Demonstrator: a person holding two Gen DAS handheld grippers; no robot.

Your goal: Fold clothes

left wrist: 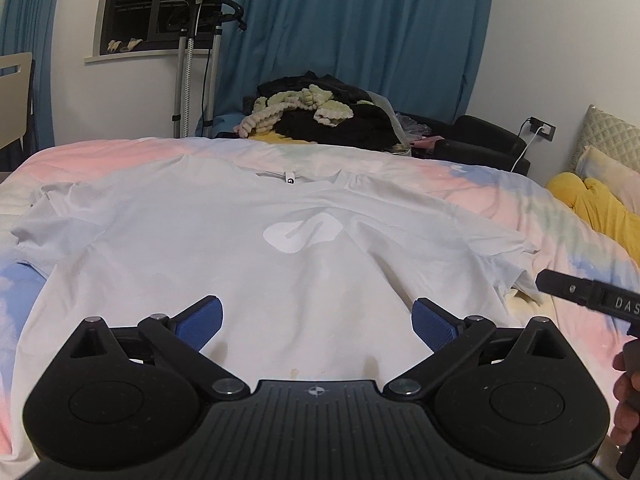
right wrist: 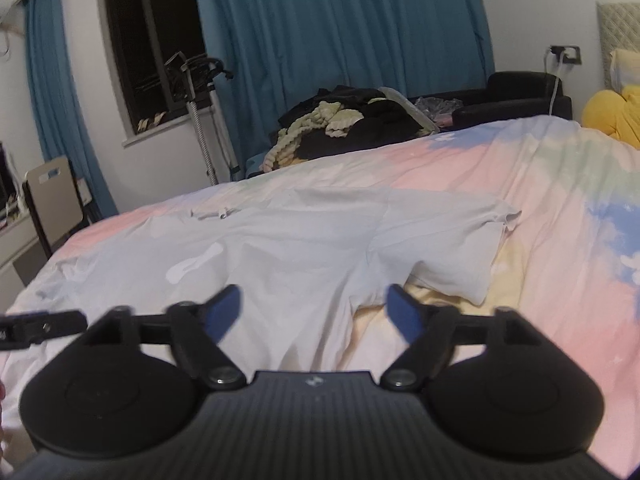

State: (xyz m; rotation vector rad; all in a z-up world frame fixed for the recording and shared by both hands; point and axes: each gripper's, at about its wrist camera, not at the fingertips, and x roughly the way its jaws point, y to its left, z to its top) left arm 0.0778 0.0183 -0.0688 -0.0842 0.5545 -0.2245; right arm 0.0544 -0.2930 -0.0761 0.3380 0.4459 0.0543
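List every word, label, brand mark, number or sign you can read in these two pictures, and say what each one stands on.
"DAS", cut off by the picture's edge: on the black right tongs seen in the left wrist view.
Small white neck tag on the pale white T-shirt: dark mark, too small to read.
White curved logo on the T-shirt's chest: a shape, no letters.
Right wrist view: nothing readable.
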